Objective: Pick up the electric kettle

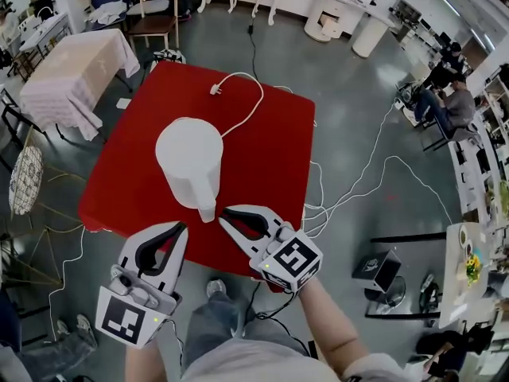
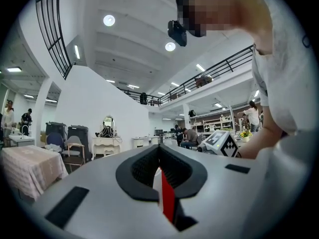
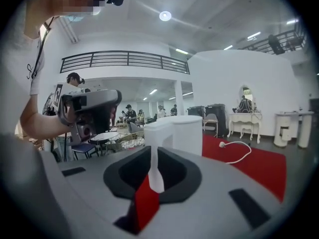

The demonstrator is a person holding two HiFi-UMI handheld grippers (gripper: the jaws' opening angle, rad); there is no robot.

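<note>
The white electric kettle (image 1: 189, 159) stands on the red table (image 1: 270, 150), its handle (image 1: 207, 204) towards me. Its white cord (image 1: 250, 102) runs back to a loose plug (image 1: 215, 90). My right gripper (image 1: 223, 213) sits just right of the handle's lower end, jaws a narrow slit apart and holding nothing. In the right gripper view, the kettle (image 3: 185, 132) stands straight ahead of that gripper (image 3: 152, 178). My left gripper (image 1: 183, 228) hangs below and left of the handle, touching nothing. Its own view shows only a thin slit between the jaws (image 2: 162, 183).
A cloth-covered table (image 1: 71, 70) and a chair (image 1: 155, 14) stand beyond the red table's back left. White cables (image 1: 358, 181) trail over the floor to the right. Seated people (image 1: 449, 102) are at far right. My legs are at the table's near edge.
</note>
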